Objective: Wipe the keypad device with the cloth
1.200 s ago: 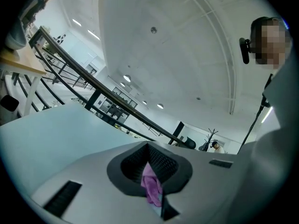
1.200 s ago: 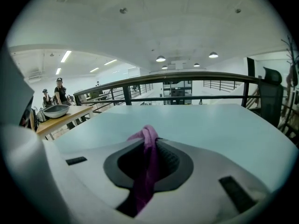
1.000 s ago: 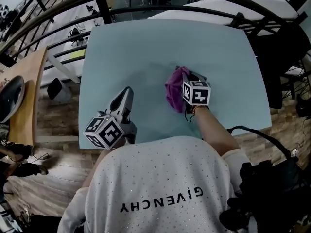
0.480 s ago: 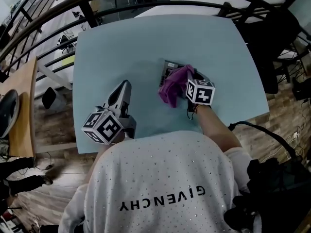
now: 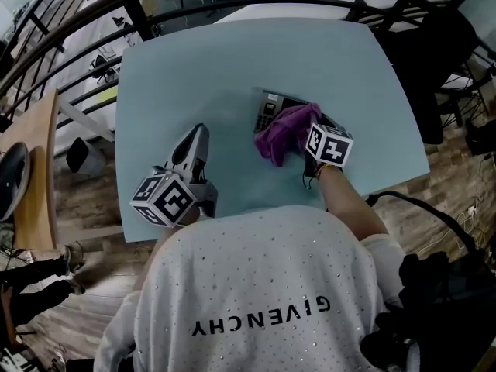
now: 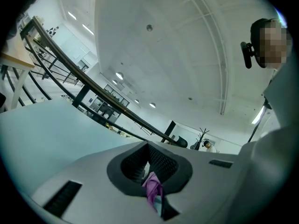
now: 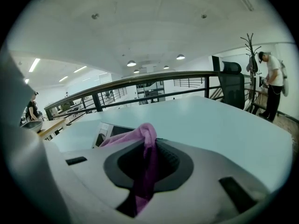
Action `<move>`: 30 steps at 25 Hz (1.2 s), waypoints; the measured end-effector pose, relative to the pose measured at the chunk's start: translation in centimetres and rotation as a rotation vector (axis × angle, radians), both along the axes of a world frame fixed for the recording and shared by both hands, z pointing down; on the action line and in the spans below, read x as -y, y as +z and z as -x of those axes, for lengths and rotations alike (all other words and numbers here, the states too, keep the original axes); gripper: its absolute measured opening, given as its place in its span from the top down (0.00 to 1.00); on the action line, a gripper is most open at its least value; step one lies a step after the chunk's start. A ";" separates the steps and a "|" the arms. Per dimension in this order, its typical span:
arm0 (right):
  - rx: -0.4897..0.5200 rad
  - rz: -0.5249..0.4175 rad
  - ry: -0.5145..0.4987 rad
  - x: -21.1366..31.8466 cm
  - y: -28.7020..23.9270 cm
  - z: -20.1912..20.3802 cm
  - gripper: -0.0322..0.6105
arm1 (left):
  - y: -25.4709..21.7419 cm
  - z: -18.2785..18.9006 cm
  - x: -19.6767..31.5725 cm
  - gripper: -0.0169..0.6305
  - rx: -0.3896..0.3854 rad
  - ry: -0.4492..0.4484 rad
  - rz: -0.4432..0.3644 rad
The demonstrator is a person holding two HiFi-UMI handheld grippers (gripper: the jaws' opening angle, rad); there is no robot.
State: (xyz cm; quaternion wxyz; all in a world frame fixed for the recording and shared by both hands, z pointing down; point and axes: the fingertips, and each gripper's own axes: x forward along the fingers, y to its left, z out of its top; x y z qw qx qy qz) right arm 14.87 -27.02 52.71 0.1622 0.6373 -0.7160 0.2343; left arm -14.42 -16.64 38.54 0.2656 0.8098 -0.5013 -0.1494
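Note:
A grey keypad device [image 5: 266, 111] lies on the pale blue table [image 5: 194, 76], its right part under a purple cloth [image 5: 285, 132]. My right gripper [image 5: 308, 134] is shut on that cloth and holds it against the device. In the right gripper view the cloth [image 7: 140, 135] hangs pinched in the right gripper [image 7: 148, 148], with the keypad device [image 7: 103, 133] just beyond at the left. My left gripper [image 5: 198, 134] rests on the table to the left of the device, apart from it. In the left gripper view the left gripper [image 6: 149, 168] has its jaws together, with a purple sliver showing in the slit.
A black railing [image 5: 232, 6] runs behind the table's far edge. A wooden table [image 5: 35, 169] stands at the left, a black chair [image 7: 231, 85] at the right. A person [image 7: 272, 85] stands by a coat rack far right. A black bag [image 5: 434, 301] lies on the floor.
My right gripper has dragged the cloth to the right across the device, so the keypad's left part now shows. The left gripper has stayed in place.

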 end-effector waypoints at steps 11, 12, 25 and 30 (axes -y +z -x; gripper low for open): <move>0.038 -0.111 -0.246 1.0 -3.8 9.6 0.90 | 0.7 3.1 -2.2 0.98 -0.001 -0.092 0.015; 0.038 -0.102 -0.277 1.0 -3.4 10.7 0.90 | 0.8 3.6 -2.5 0.98 0.000 -0.109 0.019; 0.059 0.027 -0.340 0.2 0.8 12.9 0.90 | 1.9 6.6 -5.0 0.98 0.010 -0.184 0.067; 0.057 0.044 -0.247 -0.3 1.3 9.7 0.89 | 2.2 4.9 -4.2 0.98 0.016 -0.132 0.073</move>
